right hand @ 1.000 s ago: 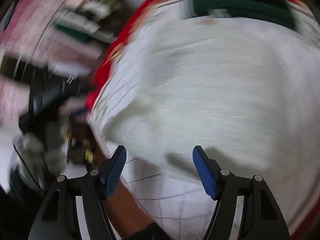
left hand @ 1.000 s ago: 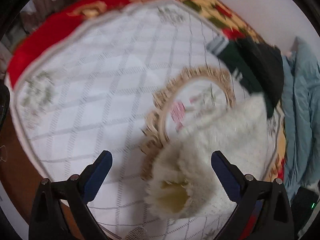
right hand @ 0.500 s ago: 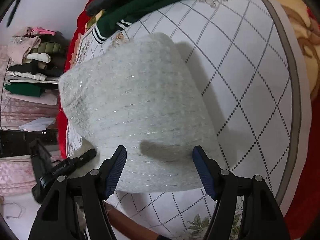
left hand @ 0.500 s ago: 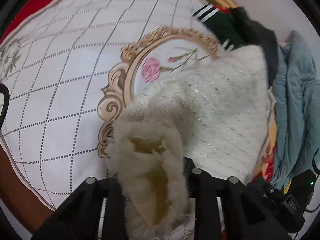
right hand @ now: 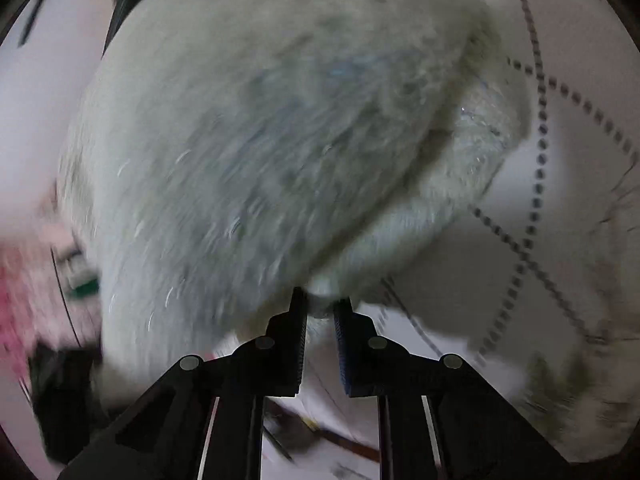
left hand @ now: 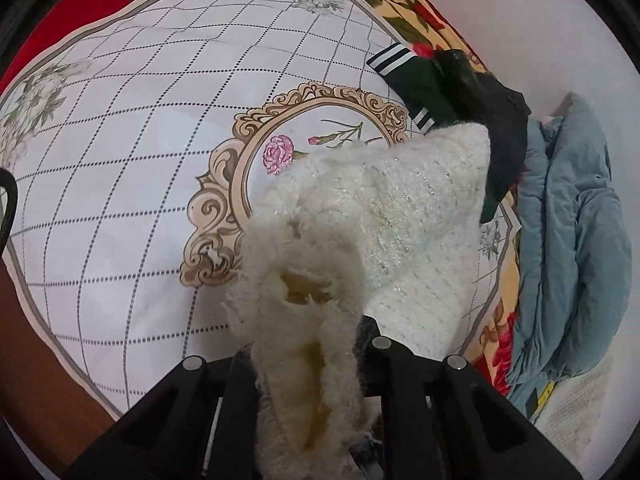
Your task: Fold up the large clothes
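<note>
A fluffy white sweater [left hand: 400,220] lies on the white quilted bed cover [left hand: 120,160], over its gold medallion. My left gripper [left hand: 308,360] is shut on a furry edge of the sweater, which bunches up and hides the fingertips. In the right wrist view the sweater [right hand: 260,140] fills most of the frame, blurred. My right gripper [right hand: 320,312] is shut on a lower edge of the sweater, with cloth pinched between the pads.
A dark green garment with white stripes [left hand: 416,84] and a black garment [left hand: 500,120] lie at the far right of the cover. A light blue padded jacket [left hand: 572,248] lies beyond them. A red flowered blanket [left hand: 60,16] borders the cover.
My left gripper closed on the sweater's furry edge about half a second ago and still holds it. My right gripper moved in and closed on the sweater's lower edge.
</note>
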